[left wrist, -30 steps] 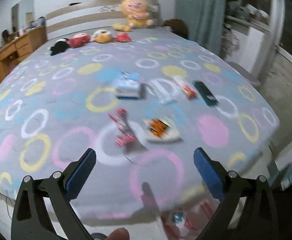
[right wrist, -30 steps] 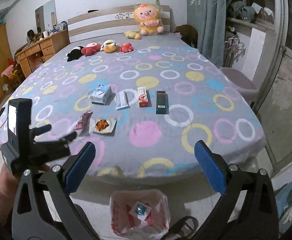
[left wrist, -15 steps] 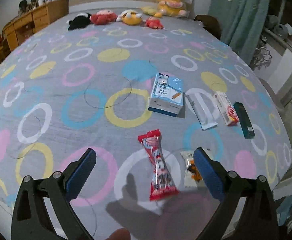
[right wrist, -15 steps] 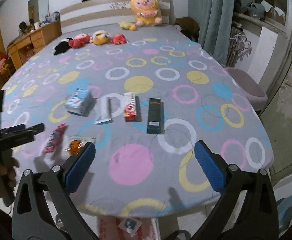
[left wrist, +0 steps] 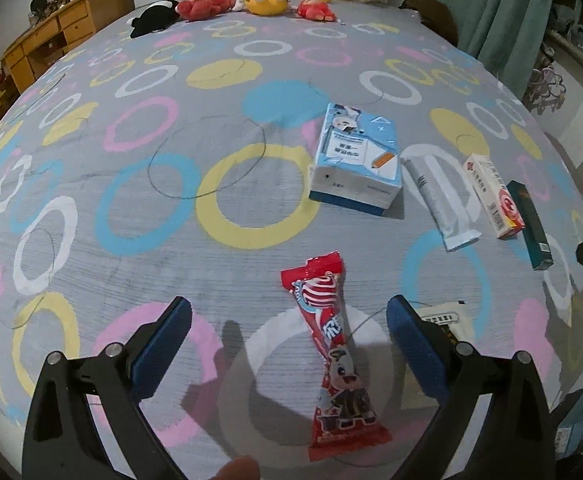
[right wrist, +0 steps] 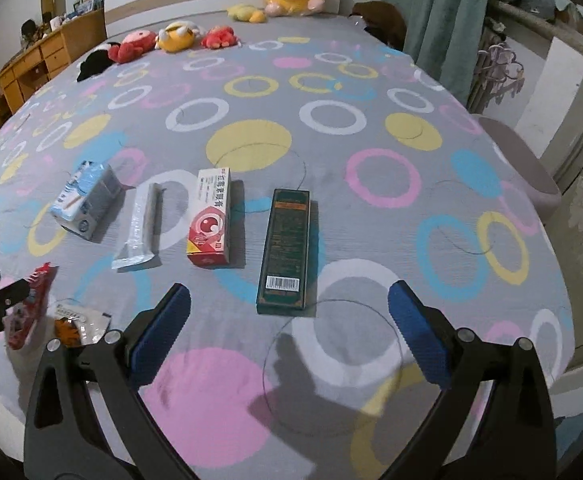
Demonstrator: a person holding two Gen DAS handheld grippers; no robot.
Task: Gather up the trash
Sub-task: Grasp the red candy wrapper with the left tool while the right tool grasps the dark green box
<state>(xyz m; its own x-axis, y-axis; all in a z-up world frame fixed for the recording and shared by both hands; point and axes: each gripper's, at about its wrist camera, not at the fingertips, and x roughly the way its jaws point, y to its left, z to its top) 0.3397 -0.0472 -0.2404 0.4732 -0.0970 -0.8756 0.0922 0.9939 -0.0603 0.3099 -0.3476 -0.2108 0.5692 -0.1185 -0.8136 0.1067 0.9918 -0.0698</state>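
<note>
Trash lies on a bed with a ring-patterned cover [left wrist: 91, 184]. A red snack wrapper [left wrist: 333, 354] lies lengthwise between the wide-apart fingers of my open left gripper [left wrist: 289, 334], untouched. Just right of it sits a white sachet [left wrist: 445, 320], half hidden by the right finger. Farther back are a blue box [left wrist: 357, 160], a silver tube [left wrist: 437, 200], a red-and-white carton [left wrist: 493, 196] and a dark green box [left wrist: 529, 224]. My right gripper [right wrist: 289, 334] hangs open over the cover, just short of the dark green box [right wrist: 287, 246]. The red wrapper [right wrist: 31, 304] shows at the left edge there.
Several plush toys [right wrist: 171, 38] line the headboard end. A wooden desk [left wrist: 51, 40] stands at the left, teal curtains [right wrist: 439, 20] and a padded stool [right wrist: 519, 160] at the right. The bed's near edge lies just under both grippers.
Both grippers have moved forward over the bed. The red wrapper now lies between the left fingers, and the dark green box is nearer the right fingers. The bin on the floor has dropped out of view.
</note>
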